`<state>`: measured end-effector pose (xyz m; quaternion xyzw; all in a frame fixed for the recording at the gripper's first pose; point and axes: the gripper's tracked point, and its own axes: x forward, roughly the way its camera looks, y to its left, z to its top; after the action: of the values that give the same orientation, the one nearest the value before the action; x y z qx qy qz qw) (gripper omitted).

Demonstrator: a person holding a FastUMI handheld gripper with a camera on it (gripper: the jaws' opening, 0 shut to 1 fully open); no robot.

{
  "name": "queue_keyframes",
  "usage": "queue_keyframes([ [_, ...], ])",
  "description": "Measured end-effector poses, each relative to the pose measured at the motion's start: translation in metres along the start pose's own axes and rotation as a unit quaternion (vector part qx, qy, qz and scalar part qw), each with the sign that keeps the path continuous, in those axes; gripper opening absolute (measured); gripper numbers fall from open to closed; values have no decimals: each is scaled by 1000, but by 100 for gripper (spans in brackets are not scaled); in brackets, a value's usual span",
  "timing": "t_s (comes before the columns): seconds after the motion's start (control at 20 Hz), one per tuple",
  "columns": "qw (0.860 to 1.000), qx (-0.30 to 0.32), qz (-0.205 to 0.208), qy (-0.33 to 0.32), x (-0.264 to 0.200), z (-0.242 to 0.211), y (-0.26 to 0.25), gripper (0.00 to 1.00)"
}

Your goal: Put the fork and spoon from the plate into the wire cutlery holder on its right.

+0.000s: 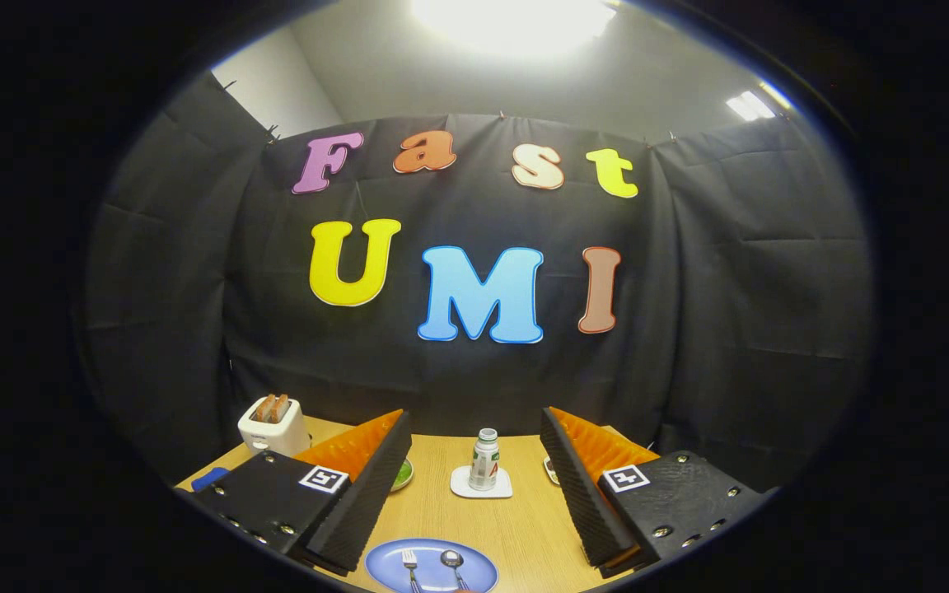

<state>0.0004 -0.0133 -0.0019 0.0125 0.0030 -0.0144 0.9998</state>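
Note:
A blue plate (474, 562) lies on the wooden table, low between my fingers and close under them. On it a fork (410, 565) lies to the left and a spoon (452, 562) to the right, both pointing away from me. My gripper (475, 478) is open, raised above the table, with nothing between its fingers. The wire cutlery holder is hidden from me here.
A small bottle (484, 459) stands on a white coaster (481, 486) beyond the plate. A white toaster (273, 425) with bread sits at the far left. A blue object (209, 478) lies by the left finger, and a green item (403, 473) peeks behind it.

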Motion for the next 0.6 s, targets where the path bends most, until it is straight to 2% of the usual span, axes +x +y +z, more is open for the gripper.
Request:
queue_keyframes([
  [0.6, 999, -12, 10, 29, 2, -22, 7, 96],
])
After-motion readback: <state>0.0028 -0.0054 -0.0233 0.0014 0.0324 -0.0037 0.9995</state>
